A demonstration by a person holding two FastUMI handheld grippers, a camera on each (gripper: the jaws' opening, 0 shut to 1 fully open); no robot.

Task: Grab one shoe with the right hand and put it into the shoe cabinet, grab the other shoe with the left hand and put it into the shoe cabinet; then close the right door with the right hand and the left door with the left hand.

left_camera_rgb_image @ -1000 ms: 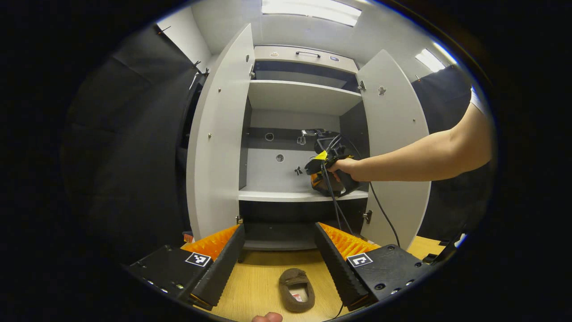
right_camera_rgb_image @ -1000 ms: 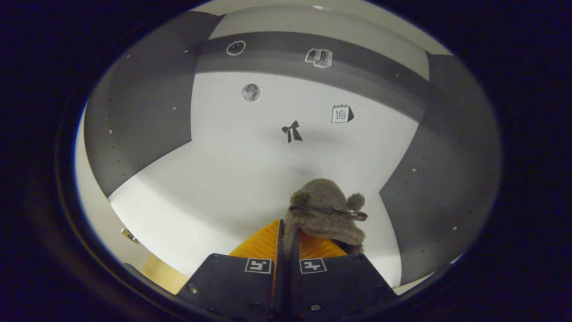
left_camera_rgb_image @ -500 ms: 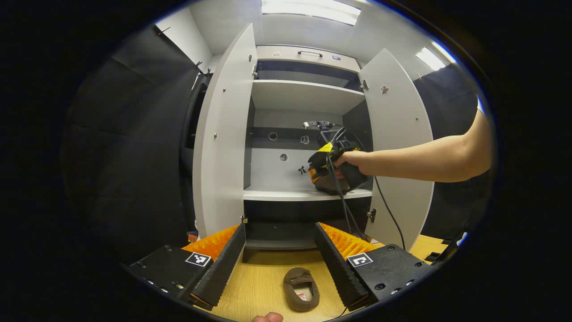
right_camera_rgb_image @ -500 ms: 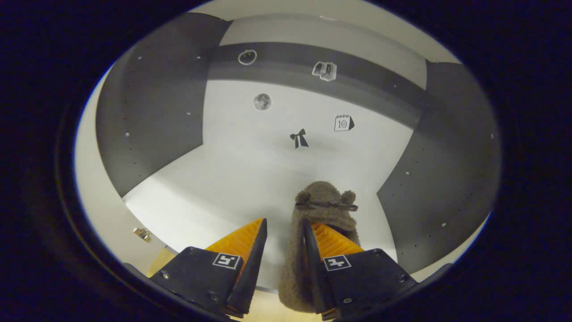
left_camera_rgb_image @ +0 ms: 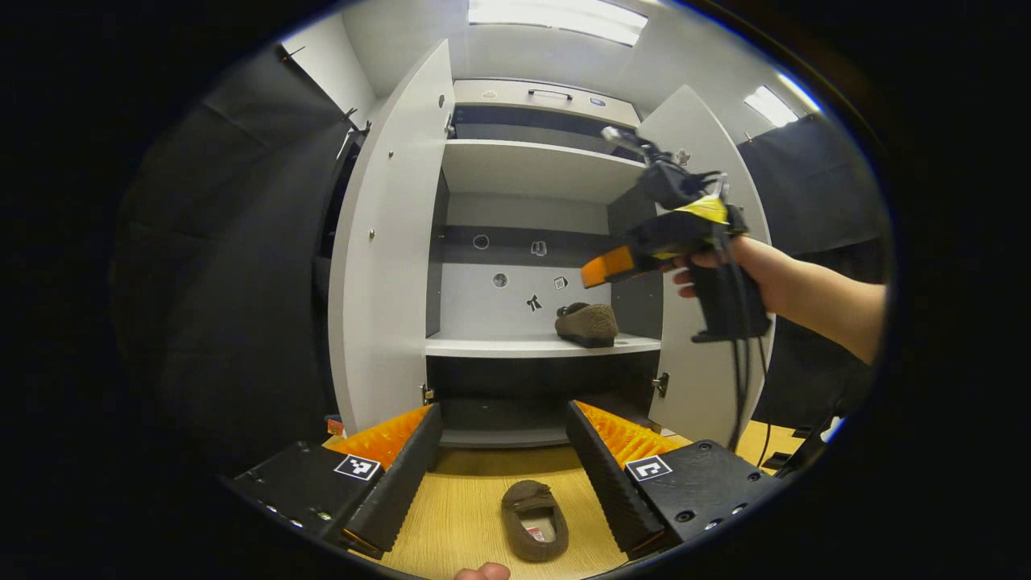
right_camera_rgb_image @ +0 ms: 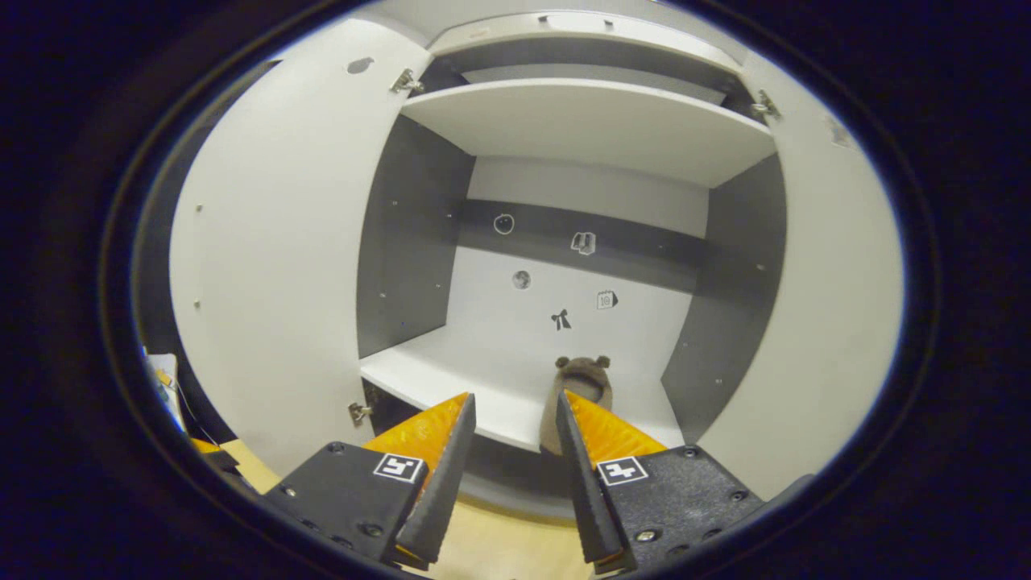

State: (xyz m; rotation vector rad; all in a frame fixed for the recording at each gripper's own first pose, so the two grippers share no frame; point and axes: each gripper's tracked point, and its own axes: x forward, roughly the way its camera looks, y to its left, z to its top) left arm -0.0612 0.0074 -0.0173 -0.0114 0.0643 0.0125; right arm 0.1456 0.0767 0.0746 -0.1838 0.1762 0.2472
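Black tool (left_camera_rgb_image: pixel 504 475) bodies with square markers, screws, dangling cables

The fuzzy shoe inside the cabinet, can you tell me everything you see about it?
The shoe on the shelf is a small brown slipper that looks soft and fuzzy. Two little round pom-poms sit on its toe, which points to the back wall. It lies flat on the pale shelf, near the shelf's right end and front edge, under some small stickers. Nothing else touches it; the right claw is open and held back from it.

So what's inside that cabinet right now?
One brown shoe sits on the middle shelf, towards its right side. The upper shelf looks bare from below; its top is hidden. The other shoe lies on the floor.
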